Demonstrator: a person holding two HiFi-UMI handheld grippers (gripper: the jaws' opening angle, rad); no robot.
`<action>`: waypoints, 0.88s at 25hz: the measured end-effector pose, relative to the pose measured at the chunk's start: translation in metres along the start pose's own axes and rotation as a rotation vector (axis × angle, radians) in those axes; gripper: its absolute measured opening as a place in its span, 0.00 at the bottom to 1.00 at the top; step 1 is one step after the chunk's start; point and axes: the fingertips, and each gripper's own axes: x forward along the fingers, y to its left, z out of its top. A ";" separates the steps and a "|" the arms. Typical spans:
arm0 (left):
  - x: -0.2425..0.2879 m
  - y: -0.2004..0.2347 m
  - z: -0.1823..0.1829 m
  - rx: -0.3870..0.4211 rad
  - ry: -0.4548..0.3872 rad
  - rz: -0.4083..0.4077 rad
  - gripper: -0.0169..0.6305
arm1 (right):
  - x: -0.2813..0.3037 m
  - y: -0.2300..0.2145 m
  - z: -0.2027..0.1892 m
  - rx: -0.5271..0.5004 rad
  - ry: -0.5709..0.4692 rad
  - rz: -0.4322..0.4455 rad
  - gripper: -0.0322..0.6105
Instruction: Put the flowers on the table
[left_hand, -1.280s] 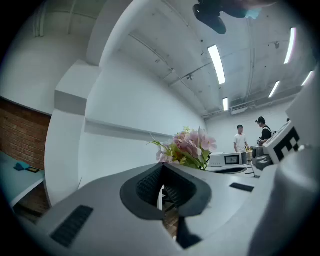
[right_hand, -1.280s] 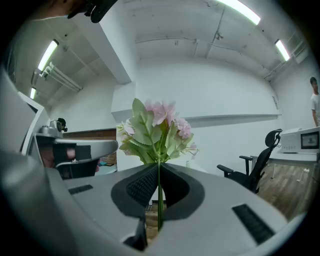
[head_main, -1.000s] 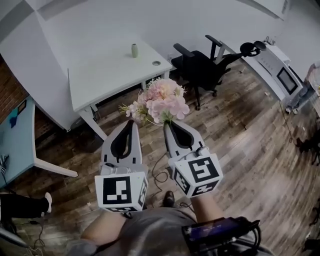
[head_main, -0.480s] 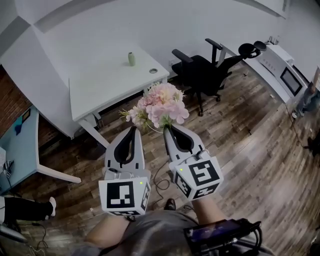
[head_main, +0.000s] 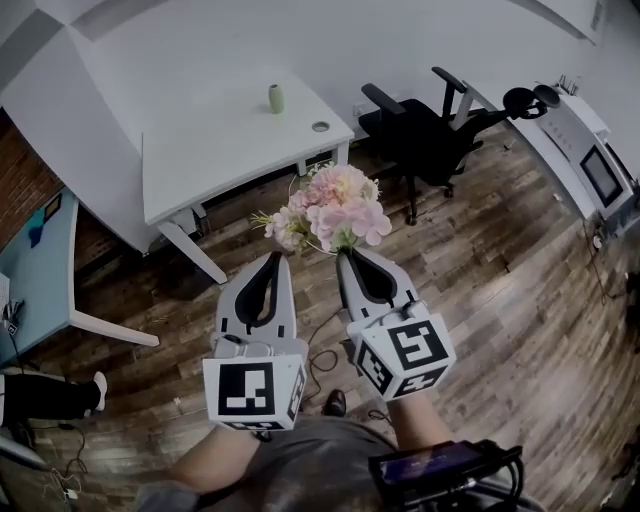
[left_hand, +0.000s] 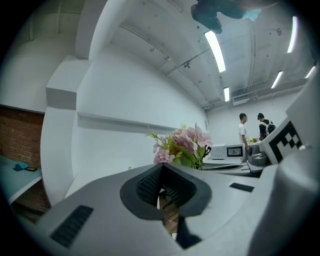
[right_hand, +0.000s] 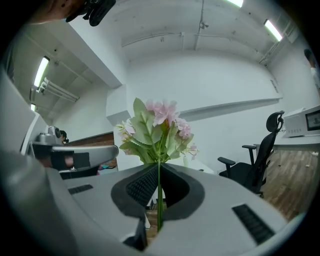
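A bunch of pink flowers (head_main: 333, 207) with green leaves is held upright above the wood floor. My right gripper (head_main: 345, 256) is shut on its thin green stem (right_hand: 159, 200), and the blooms (right_hand: 159, 129) rise just past the jaw tips. My left gripper (head_main: 272, 258) stands beside it on the left, shut with nothing between its jaws; the flowers (left_hand: 181, 146) show past its tips to the right. The white table (head_main: 220, 160) stands ahead of both grippers, with a small green vase (head_main: 275, 98) near its far edge.
A black office chair (head_main: 425, 135) stands right of the table. A white counter with a machine (head_main: 592, 160) runs along the right side. A teal table (head_main: 35, 270) is at the left. Cables (head_main: 322, 357) lie on the floor near my feet. Two people (left_hand: 252, 131) stand far off.
The view has shifted slightly, with the table and chair now a little to the right. Both grippers and the flowers keep the same pose relative to each other.
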 end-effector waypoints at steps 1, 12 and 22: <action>0.004 0.006 -0.003 -0.006 0.005 0.000 0.04 | 0.007 -0.001 -0.003 0.006 0.007 0.001 0.08; 0.086 0.093 -0.027 -0.084 0.034 -0.010 0.04 | 0.117 -0.004 -0.009 0.000 0.060 -0.010 0.08; 0.142 0.188 -0.007 -0.087 -0.033 -0.030 0.04 | 0.223 0.018 0.021 -0.049 0.025 -0.022 0.08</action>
